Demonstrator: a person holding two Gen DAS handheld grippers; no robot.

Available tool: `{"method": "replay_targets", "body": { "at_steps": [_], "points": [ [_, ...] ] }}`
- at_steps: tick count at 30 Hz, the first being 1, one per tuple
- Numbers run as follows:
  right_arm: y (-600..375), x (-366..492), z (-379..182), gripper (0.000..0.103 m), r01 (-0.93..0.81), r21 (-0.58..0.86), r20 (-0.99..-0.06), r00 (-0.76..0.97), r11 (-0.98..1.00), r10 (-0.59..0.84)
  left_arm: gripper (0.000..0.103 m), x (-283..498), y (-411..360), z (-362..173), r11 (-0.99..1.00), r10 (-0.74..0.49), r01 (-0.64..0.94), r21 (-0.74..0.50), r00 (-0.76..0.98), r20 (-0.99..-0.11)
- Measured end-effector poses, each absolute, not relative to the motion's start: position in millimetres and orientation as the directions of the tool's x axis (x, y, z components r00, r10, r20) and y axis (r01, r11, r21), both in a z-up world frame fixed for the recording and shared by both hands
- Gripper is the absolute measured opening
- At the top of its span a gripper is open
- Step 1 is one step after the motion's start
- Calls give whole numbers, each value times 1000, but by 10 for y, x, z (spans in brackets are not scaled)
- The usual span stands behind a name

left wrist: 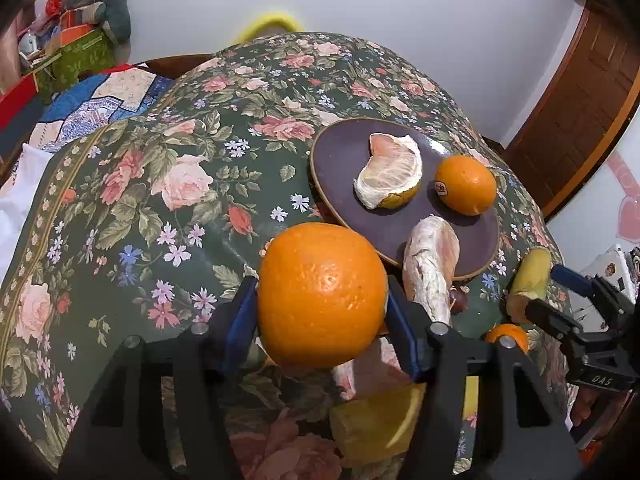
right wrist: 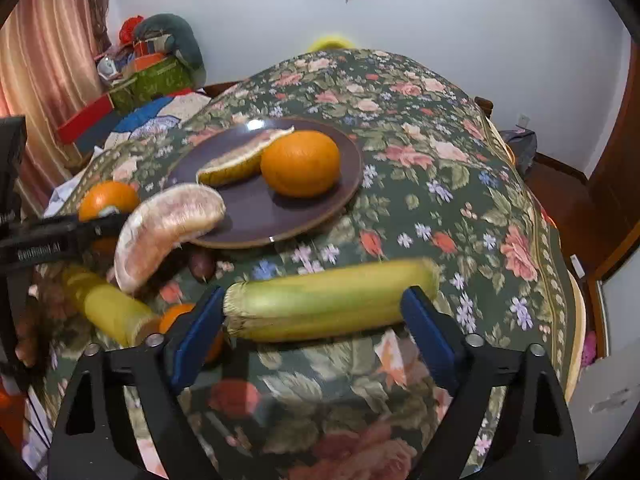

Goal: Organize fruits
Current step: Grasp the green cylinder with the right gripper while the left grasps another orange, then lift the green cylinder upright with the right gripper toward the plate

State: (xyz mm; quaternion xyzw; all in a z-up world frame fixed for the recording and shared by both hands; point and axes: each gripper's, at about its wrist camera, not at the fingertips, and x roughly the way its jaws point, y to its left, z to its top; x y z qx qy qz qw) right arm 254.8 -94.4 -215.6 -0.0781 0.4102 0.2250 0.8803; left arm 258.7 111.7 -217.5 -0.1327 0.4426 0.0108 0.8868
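Observation:
My left gripper (left wrist: 322, 300) is shut on a large orange (left wrist: 322, 294) and holds it above the table, near the front edge of the dark purple plate (left wrist: 344, 160). On the plate lie a peeled pomelo piece (left wrist: 390, 172) and a smaller orange (left wrist: 466, 185). A pomelo segment (left wrist: 430, 268) leans on the plate's near rim. My right gripper (right wrist: 312, 312) is shut on a corn cob in its husk (right wrist: 332, 306), held crosswise above the cloth, to the right of the plate (right wrist: 320, 208). The left gripper's orange (right wrist: 108, 198) shows at the left of the right wrist view.
The table wears a dark green floral cloth (left wrist: 180, 200). Below the grippers lie a yellow pomelo peel piece (left wrist: 376, 424), another corn cob (right wrist: 108, 308), a small orange (right wrist: 180, 316) and a dark purple fruit (right wrist: 201, 265). Boxes and cloth (right wrist: 152, 72) are piled at the far left.

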Motion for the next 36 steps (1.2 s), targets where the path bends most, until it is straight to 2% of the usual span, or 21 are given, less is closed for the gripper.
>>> {"method": "replay_targets", "body": {
  "at_steps": [6, 10, 15, 22, 26, 30, 33, 36],
  "points": [
    [-1150, 2500, -2213, 81, -430, 158, -771, 509, 889, 383, 60, 2546, 1102, -2148, 965, -69, -158, -209, 617, -784],
    [-1191, 2426, -2074, 81, -427, 191, -739, 530, 884, 416, 60, 2507, 1096, -2103, 962, -64, -169, -215, 626, -777],
    [-1224, 2475, -1902, 82, -395, 164, -707, 592, 904, 387, 60, 2422, 1036, -1951, 971, -35, -157, -179, 653, -757],
    [-1291, 2782, -2134, 82, -251, 189, -748, 590, 949, 305, 60, 2344, 959, -1780, 976, -32, -135, -171, 688, -725],
    [-1229, 2803, -2261, 88, -253, 183, -769, 565, 950, 299, 60, 2339, 880, -1729, 982, -33, -110, -154, 702, -711],
    [-1173, 2836, -2323, 88, -268, 179, -781, 546, 947, 302, 60, 2361, 826, -1727, 984, -40, -94, -150, 707, -706],
    [-1133, 2879, -2377, 85, -280, 179, -792, 527, 943, 307, 60, 2379, 795, -1741, 984, -51, -87, -158, 705, -707],
    [-1115, 2853, -2327, 69, -322, 179, -780, 529, 930, 333, 60, 2382, 778, -1743, 984, -53, -83, -157, 704, -708]
  ]
}}
